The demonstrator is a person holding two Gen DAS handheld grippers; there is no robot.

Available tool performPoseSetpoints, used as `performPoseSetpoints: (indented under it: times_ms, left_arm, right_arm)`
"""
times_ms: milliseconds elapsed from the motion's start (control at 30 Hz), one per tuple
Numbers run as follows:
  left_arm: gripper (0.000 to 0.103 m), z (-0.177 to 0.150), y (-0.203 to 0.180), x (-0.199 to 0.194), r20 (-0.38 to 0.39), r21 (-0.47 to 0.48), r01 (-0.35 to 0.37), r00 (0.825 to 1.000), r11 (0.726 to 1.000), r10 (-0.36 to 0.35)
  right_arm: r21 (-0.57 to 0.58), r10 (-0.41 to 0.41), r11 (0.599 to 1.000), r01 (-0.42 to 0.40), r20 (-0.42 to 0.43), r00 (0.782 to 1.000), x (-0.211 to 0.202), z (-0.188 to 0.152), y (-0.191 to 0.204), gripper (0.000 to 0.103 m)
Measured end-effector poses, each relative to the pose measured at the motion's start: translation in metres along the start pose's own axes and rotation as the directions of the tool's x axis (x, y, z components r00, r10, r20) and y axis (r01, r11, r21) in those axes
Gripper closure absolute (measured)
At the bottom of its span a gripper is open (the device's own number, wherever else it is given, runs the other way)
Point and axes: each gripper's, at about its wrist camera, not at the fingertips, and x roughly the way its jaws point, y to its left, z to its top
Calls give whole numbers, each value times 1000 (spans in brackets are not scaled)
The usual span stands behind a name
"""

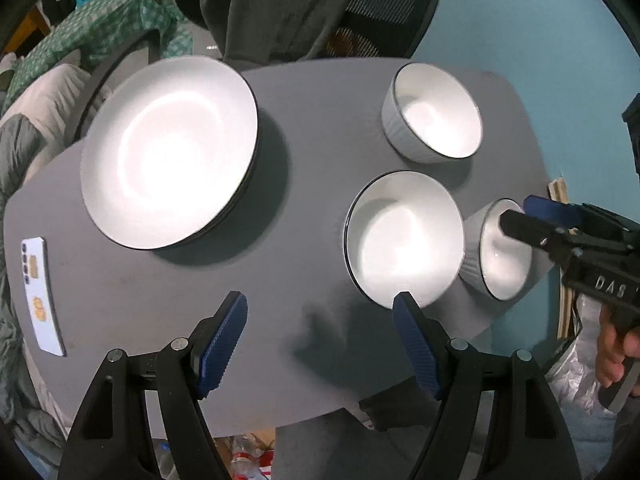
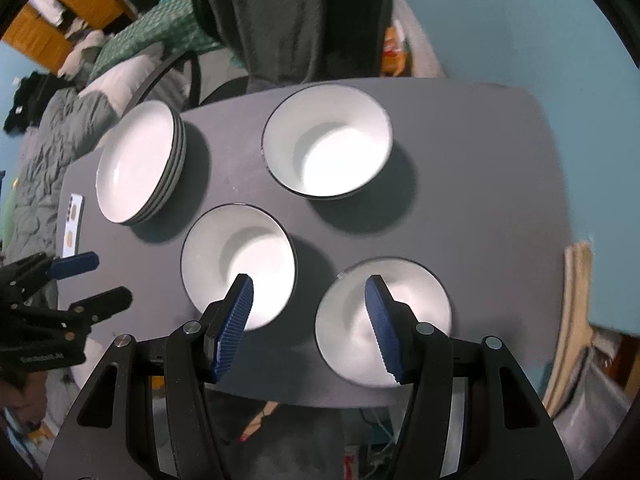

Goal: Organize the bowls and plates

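Right claw (image 2: pixel 310 300) gapes above two bowls' (image 2: pixel 239 266) near rims

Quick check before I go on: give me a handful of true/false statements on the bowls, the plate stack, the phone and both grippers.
1. Three bowls stand apart on the grey table, none nested. True: far bowl, middle bowl, near bowl.
2. The plates are spread out singly. False: they sit in one plate stack.
3. The left gripper holds a bowl. False: its jaws are open and empty above bare table.
4. A phone lies on the table beside the plate stack. True.
5. The right gripper is shut on the near bowl. False: it is open, hovering, gripping nothing.
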Motion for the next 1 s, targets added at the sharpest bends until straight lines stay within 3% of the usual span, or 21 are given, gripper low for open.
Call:
performPoseSetpoints:
  times_ms: [167,667,767,900,1000]
  left_arm:
    - [26,6,2,25,-23,-31,-8,1000,999,7]
    - [26,8,6,69,-60,-142,-8,998,990,-1]
    - [26,7,4,74,-64,-135,-19,998,991,10]
    - [26,5,1,78,-68,-135,-30,997,990,21]
    - [26,3,6,80,-71,-134,-38,997,990,28]
  right_arm:
    - [-68,30,997,-33,-45,999,29,11,6,46]
    - [-235,-26,972,-3,-121,992,71,23,23,47]
    - [-239,-23,971,-8,-128,992,74,23,23,55]
    - [-224,-14,974,-21,-153,988,79,22,23,79]
    - [-218,-20,976,-15,-160,987,79,20,24,84]
